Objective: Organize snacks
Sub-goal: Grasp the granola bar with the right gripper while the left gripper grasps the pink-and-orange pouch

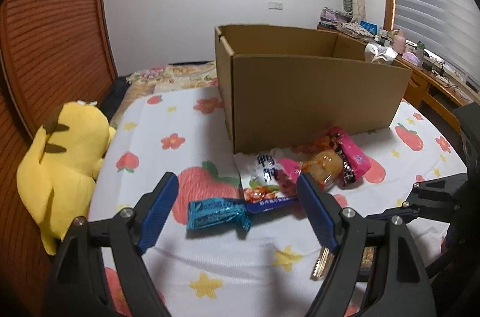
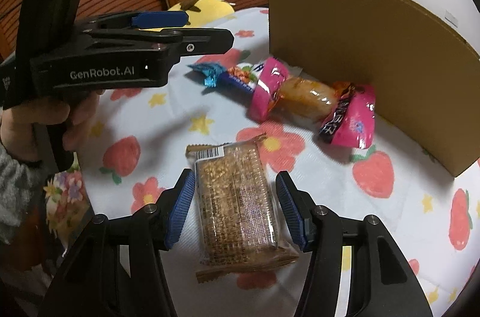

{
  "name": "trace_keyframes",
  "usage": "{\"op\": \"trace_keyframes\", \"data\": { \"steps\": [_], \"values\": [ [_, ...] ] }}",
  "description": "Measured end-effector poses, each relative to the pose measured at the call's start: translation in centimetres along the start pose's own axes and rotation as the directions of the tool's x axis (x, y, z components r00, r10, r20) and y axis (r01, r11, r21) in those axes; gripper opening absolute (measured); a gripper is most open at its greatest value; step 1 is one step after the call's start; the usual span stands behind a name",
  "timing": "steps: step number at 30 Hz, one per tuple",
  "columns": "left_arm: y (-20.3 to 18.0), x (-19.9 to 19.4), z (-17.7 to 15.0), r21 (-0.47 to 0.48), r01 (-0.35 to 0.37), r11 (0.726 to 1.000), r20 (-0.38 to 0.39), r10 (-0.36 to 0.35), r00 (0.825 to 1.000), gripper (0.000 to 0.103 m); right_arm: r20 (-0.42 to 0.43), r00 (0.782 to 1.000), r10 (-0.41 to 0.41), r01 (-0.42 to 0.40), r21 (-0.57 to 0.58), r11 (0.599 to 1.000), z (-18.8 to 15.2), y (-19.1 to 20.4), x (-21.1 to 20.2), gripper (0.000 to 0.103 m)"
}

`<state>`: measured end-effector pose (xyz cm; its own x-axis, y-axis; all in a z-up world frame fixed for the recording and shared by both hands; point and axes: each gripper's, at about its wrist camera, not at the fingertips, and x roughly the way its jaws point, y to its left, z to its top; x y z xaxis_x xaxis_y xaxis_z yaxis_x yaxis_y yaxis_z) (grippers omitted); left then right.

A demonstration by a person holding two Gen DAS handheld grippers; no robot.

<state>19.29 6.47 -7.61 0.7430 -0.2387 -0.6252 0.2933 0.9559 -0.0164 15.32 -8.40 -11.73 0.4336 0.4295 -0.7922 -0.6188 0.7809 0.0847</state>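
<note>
Crinkly plastic is slippery, so watch out: your right gripper [image 2: 234, 206] has its jaws apart around the flat clear pack of brown sesame bars [image 2: 240, 206] on the flowery sheet [image 2: 405, 197], not squeezing yet. Close too near one edge and the pack could twist and slide out. Your left gripper [image 1: 234, 206] is wide open over the small shiny blue wrapper [image 1: 217, 213], holding nothing. It could bump the white pouch [image 1: 264, 182] beside it. The brown cardboard box [image 1: 315, 98] stands just behind

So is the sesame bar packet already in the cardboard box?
Out. The sesame bar packet lies on the bedsheet before the cardboard box.
</note>
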Motion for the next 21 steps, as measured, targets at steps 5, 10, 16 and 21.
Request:
{"op": "trace_keyframes", "data": {
  "steps": [5, 10, 16, 21],
  "values": [
    [0.5, 0.7, -0.2, -0.036, 0.022, 0.999, -0.024, -0.023, 0.999, 0.081, -0.006, 1.0, -0.025, 0.024, -0.027, 0.999, -0.3, 0.4, 0.2, 0.058],
    [-0.1, 1.2, 0.0, -0.033, 0.046, 0.998, -0.029, -0.047, 0.998, 0.081, 0.002, 0.998, -0.056, 0.056, -0.063, 0.996, -0.5, 0.9, 0.1, 0.045],
    [-2.4, 2.1, 0.9, 0.046, 0.095, 0.994, -0.037, -0.093, 0.995, 0.081, 0.013, 0.998, -0.065, 0.066, -0.046, 0.997, -1.4, 0.1, -0.8, 0.043],
    [-4.9, 3.4, 1.8, 0.14, 0.168, 0.976, -0.082, -0.158, 0.984, 0.081, 0.039, 0.997, -0.074, 0.074, 0.001, 0.997, -1.6, -1.6, -2.5, 0.043]
  ]
}}
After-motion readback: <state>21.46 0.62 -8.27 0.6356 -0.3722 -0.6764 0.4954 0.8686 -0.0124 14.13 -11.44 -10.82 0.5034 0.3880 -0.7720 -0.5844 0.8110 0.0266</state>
